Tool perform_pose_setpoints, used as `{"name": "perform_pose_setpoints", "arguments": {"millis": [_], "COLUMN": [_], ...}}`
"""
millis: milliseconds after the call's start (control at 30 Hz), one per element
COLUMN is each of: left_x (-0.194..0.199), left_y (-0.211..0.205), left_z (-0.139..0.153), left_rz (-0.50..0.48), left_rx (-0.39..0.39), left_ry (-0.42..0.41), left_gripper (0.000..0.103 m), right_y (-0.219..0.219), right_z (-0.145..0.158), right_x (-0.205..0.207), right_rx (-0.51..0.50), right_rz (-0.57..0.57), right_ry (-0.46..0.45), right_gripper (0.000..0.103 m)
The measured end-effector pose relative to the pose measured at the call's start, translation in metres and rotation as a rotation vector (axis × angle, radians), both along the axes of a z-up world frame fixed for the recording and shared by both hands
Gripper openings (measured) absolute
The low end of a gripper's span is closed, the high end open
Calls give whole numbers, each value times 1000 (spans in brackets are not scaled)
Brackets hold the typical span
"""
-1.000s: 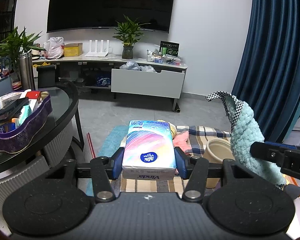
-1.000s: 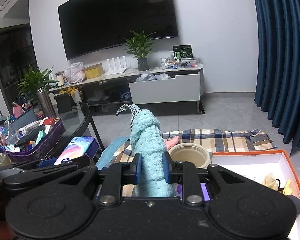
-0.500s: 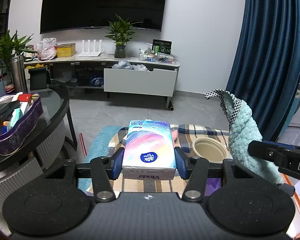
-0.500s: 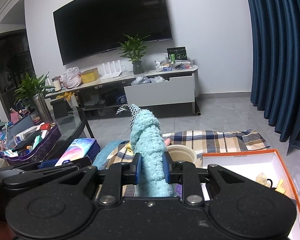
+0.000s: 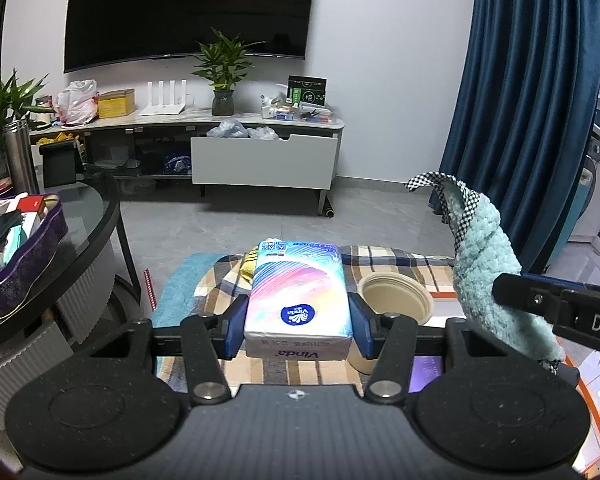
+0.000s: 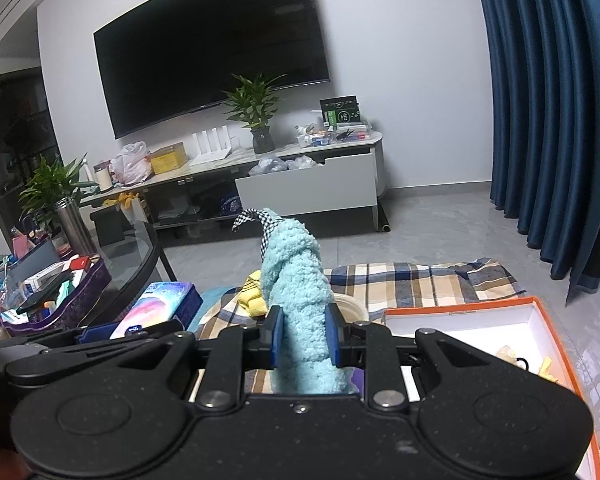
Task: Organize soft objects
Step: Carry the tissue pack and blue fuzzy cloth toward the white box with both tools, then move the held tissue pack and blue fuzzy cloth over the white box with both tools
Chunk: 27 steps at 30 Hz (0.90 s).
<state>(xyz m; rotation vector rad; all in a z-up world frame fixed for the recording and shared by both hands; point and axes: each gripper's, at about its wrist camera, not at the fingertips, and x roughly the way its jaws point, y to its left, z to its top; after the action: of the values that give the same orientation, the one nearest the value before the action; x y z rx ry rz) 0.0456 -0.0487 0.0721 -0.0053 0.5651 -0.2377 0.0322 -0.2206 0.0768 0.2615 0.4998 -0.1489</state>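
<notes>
On the left, the left tongs are pinching a soft pack of tissues by its two long sides. The pack is up in the air, over the checked blanket on the floor. It looks flat and level, and the blue pads press in only a little.

To do this step well, I think the hand should keep that gentle squeeze. The pack is squashy, so a hard squeeze would dent it, and a loose one would let it slide out. Keeping it level while it is carried should help too.

In the middle, a tan bowl sits on the blanket, just beside the pack.

On the right, the right tongs are pinching a fluffy blue towel that stands up like a roll. Its top has a black and white checked edge that flops over. Low and to the right sits an open orange box, white inside. I guess the soft things go there, so the towel should be lowered in slowly, floppy end first.

The pack says "Vinda" on its front edge, upside down, with small numbers I cannot be sure of. The round blue badge on top is too small to read. The right tongs show the letters "DA".
</notes>
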Motion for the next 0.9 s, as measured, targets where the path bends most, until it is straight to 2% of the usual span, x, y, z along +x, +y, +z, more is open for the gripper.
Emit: {"name": "perform_pose_setpoints", "arguments": {"millis": [900], "left_x": [1], "left_y": [-42], "left_z": [0], "left_rz": [-91], "left_rx": [12], "left_ry": [5], "left_gripper": [53], "right_y": [-41], "right_z": [2], "right_x": [-16], "right_rx": [19], "right_rz": [-76], "right_ry": [-16], "right_gripper": [28]}}
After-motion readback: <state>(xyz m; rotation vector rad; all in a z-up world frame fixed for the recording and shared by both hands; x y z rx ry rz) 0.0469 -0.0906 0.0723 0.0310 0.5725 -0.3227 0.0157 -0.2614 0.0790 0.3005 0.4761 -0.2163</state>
